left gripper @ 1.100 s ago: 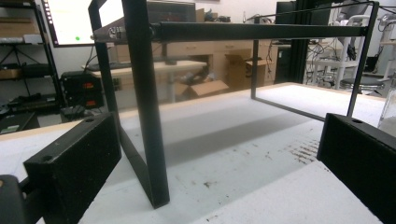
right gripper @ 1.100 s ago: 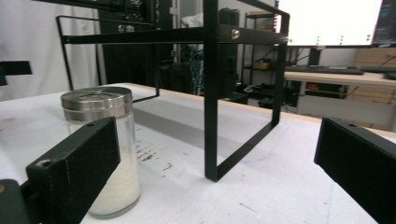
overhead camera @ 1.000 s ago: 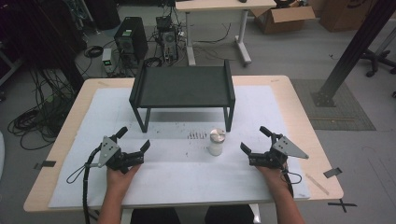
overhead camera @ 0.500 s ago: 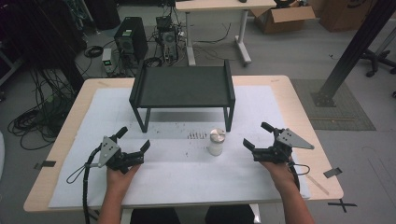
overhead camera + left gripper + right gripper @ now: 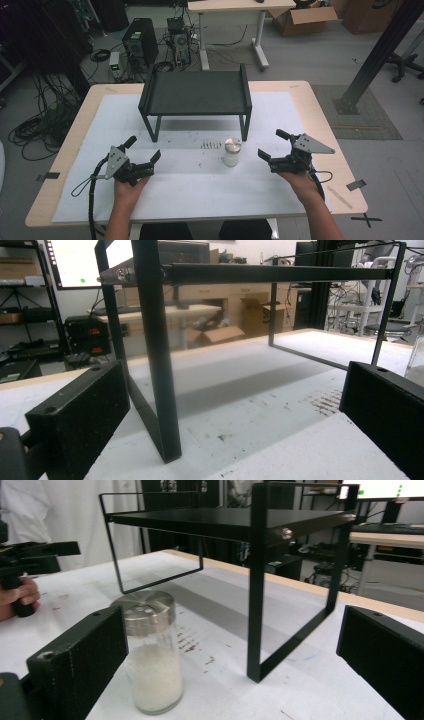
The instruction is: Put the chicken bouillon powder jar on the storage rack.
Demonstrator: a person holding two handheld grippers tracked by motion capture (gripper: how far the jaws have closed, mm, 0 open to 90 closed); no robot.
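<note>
The glass shaker [image 5: 231, 152] with a metal lid stands upright on the white sheet [image 5: 200, 185] that covers the worktop [image 5: 320, 117], a little toward the near edge from the middle. It holds a white powder up to about two thirds, as the right gripper view shows [image 5: 151, 666]. It is just in front of the right front leg of the black metal rack [image 5: 195, 95], near but apart from it. The rack stands on the sheet toward the far edge of the worktop, and its flat top is bare. Some small dark marks [image 5: 210, 145] lie on the sheet just beside the shaker, on the side of the rack.

The right tool [image 5: 273, 147] is to the right of the shaker, near it but not touching, with its jaws spread wide and nothing between them. The left tool [image 5: 144, 150] is well apart from the shaker, toward the near left corner of the worktop. Its jaws are also spread wide and grip nothing; they point at the left front leg of the rack [image 5: 157, 365].
</note>
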